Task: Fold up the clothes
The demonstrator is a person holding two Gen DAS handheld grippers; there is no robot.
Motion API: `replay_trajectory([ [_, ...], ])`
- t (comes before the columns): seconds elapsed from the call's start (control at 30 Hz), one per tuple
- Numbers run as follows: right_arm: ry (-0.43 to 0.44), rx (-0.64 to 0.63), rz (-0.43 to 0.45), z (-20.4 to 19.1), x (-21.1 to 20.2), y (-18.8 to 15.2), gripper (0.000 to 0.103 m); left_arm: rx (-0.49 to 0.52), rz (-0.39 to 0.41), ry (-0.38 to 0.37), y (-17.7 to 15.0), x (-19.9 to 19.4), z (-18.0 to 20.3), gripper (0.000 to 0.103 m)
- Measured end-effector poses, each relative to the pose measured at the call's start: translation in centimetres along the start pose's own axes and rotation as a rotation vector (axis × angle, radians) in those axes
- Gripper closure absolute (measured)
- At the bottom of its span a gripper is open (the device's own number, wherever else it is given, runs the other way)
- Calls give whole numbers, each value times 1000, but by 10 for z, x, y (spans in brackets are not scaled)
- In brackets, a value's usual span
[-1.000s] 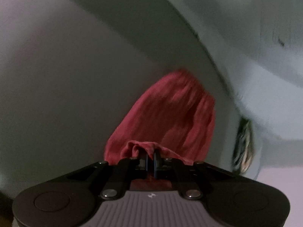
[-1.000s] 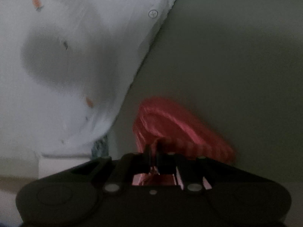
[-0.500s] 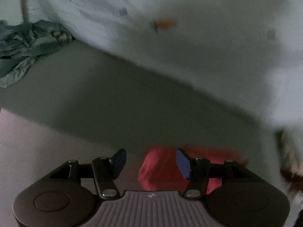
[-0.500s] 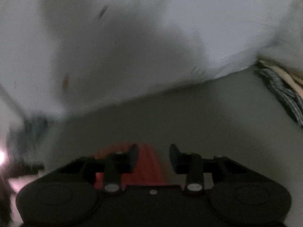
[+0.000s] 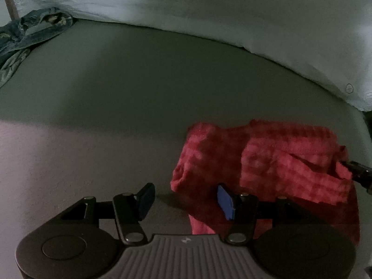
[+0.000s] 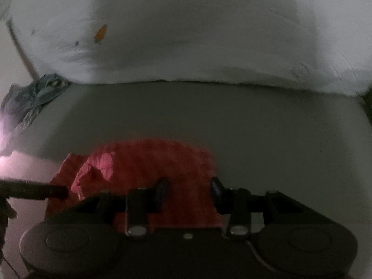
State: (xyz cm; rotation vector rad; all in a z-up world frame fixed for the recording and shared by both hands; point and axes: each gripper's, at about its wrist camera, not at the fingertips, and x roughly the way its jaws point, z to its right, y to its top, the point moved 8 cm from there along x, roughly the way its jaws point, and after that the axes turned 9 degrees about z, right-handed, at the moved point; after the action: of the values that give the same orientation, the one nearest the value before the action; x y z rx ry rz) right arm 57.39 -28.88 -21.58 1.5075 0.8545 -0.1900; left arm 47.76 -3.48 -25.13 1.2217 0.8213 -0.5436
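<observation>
A red garment [image 5: 267, 162] lies crumpled on the grey surface [image 5: 139, 93], to the lower right in the left wrist view. My left gripper [image 5: 186, 201] is open and empty, its right finger over the garment's left edge. In the right wrist view the red garment [image 6: 148, 162] lies just ahead, under my right gripper [image 6: 189, 191], which is open and empty. A finger of the left gripper [image 6: 34, 191] reaches the cloth's left edge there. A finger of the right gripper [image 5: 358, 172] shows at the cloth's right edge in the left wrist view.
A white sheet or pillow [image 5: 232, 11] runs along the back of the surface; it also fills the top of the right wrist view [image 6: 186, 34]. A crumpled blue patterned garment [image 5: 28, 32] lies at the far left, also in the right wrist view [image 6: 32, 97].
Both grippers were shut on the red garment and holding it up a second ago. They have opened and let it drop onto the surface, where it lies in a heap.
</observation>
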Motion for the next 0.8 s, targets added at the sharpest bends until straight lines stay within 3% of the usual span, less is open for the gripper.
replay_trajectory([
  [0.03, 3, -20, 8, -1, 2, 3, 102, 2, 1, 4, 1, 1, -1, 44],
  [0.13, -5, -43, 100, 0, -9, 23, 103, -15, 4, 7, 2, -1, -5, 44],
  [0.2, -27, 26, 150, 10, -20, 38, 103, -38, 6, 4, 3, -5, -9, 44],
  [0.3, -73, 179, 135, 40, -14, 40, 103, -67, 14, 3, 2, -6, -16, 44],
  [0.4, -156, 187, 40, 60, 7, 22, 102, -60, 26, 16, 3, -8, -20, 44],
  [0.5, -184, 178, 37, 63, 2, 20, 98, -39, 46, 78, 5, -10, -27, 44],
  [0.63, -116, 125, 35, 46, -6, 20, 79, -98, 61, 117, 7, -20, -48, 44],
  [0.8, -6, 39, 25, 17, -15, 20, 41, -55, 95, 74, 15, -32, -41, 39],
])
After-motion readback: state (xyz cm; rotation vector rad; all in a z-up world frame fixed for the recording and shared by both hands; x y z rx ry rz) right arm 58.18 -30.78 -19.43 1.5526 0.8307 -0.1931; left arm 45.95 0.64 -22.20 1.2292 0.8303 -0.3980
